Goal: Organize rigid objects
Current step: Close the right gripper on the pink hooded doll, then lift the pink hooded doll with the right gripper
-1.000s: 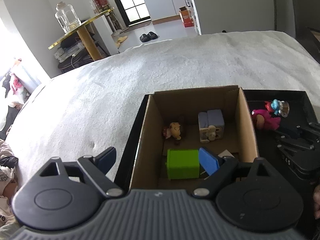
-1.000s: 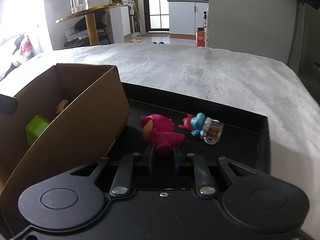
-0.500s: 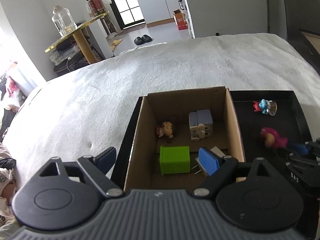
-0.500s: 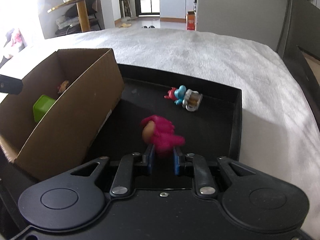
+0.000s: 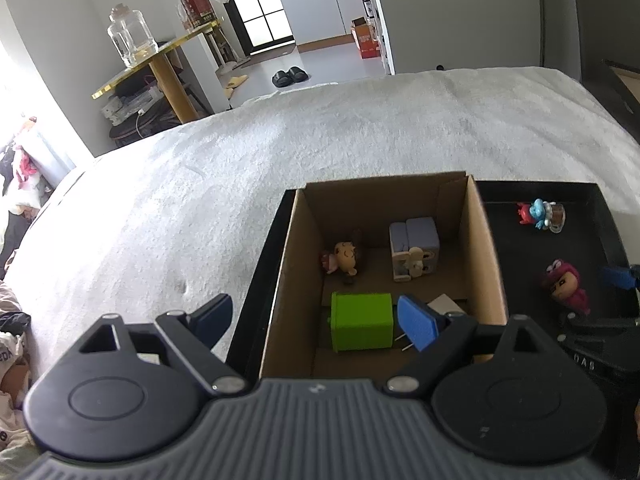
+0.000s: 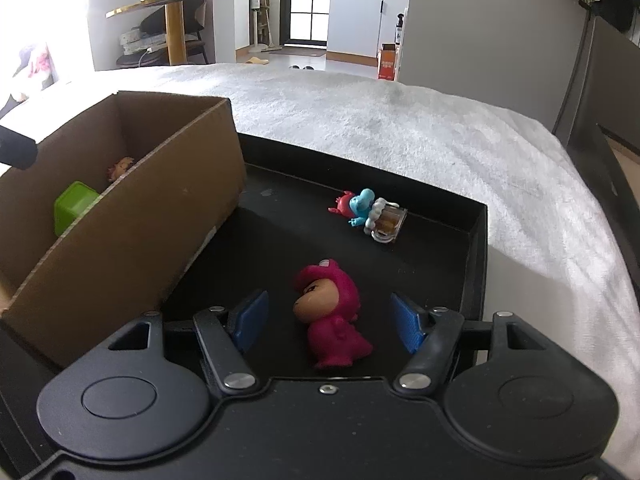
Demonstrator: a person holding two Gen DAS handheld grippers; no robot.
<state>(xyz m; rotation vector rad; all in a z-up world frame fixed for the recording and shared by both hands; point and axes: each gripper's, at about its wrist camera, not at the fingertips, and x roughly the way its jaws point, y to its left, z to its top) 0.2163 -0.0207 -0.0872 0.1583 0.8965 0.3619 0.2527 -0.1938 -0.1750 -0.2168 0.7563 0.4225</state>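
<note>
A pink hooded figurine (image 6: 332, 316) lies on the black tray (image 6: 476, 240) between the fingers of my right gripper (image 6: 330, 320), which is open and not touching it. It also shows in the left wrist view (image 5: 566, 284). A blue figurine with a beer mug (image 6: 370, 214) lies farther back on the tray. A cardboard box (image 5: 486, 248) on the tray's left holds a green block (image 5: 362, 326), a small doll (image 5: 344, 258) and a grey-blue block toy (image 5: 414, 246). My left gripper (image 5: 316, 320) is open and empty over the box's near left wall.
The tray sits on a white fuzzy bed cover (image 5: 280, 152). A gold-topped side table (image 5: 160, 64) with a glass jar (image 5: 130, 38) stands beyond the bed. A dark frame (image 6: 608, 128) runs along the right.
My right gripper was shut on the pink figurine, carried it back, then opened; the figurine now lies loose on the tray. My left gripper rose slightly, still open.
</note>
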